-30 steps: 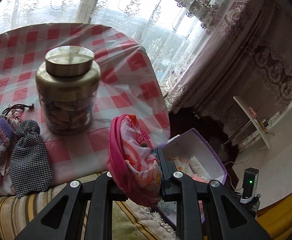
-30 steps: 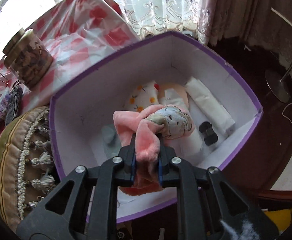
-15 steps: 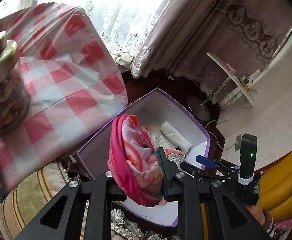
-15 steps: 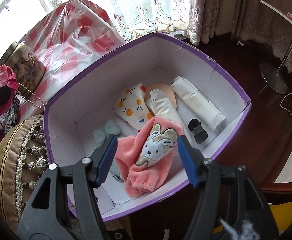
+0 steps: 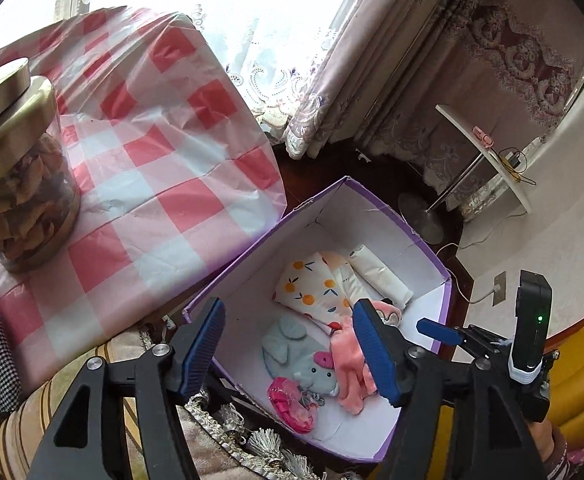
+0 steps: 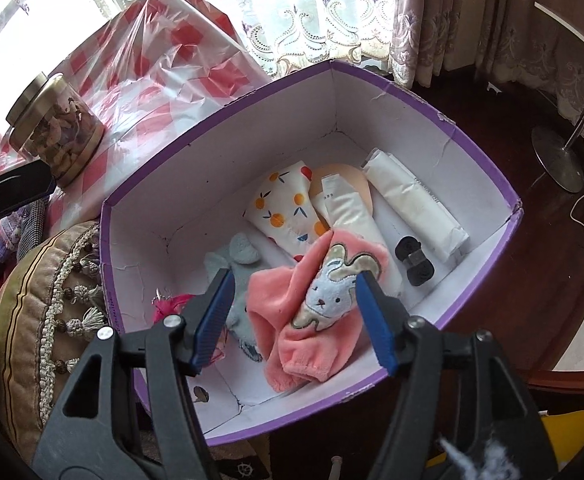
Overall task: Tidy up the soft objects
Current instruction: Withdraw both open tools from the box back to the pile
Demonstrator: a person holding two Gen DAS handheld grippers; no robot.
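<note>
- Left wrist view: left gripper (image 5: 287, 350) opening, empty, above purple box (image 5: 444, 292).
- Right gripper (image 6: 296, 316) spread wide, gripping nothing, over pink bunny cloth (image 6: 320, 300).
- No legible writing.

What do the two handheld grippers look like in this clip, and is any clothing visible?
Both the left gripper and the right gripper have black plastic arms with silver screws and ribbed blue pads. The right one carries a black module with a green light, on a white base. A striped cuff shows below it.
</note>
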